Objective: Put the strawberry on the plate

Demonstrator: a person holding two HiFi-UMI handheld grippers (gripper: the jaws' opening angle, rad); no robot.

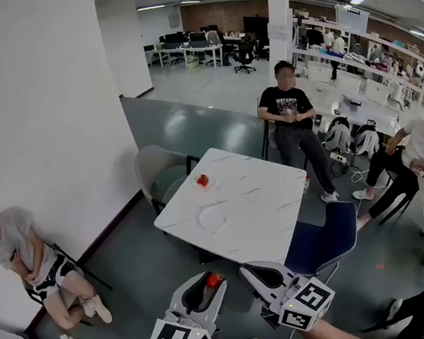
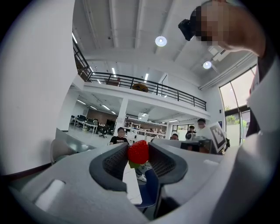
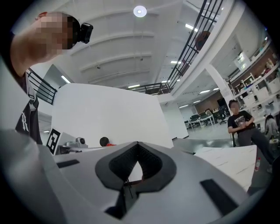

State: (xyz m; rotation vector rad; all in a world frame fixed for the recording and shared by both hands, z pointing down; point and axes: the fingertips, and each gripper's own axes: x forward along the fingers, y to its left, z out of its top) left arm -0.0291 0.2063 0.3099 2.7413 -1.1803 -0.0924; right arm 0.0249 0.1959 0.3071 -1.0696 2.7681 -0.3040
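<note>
Pinching the strawberry (image 2: 138, 152) between their dark pads, the left tongs (image 1: 210, 282) are held level, short of the near edge of the white desk (image 1: 256, 213) and well away from both plates. The fruit sits right at the tips, gripped on both sides. The right tongs (image 3: 137, 144), just beside them, are clenched tip to tip on nothing. On the desk lie two pale plates: the near plate (image 1: 214, 217) towards the middle, and the far plate (image 1: 195, 185) at the far corner — a second strawberry (image 1: 202, 180) rests on that one.
</note>
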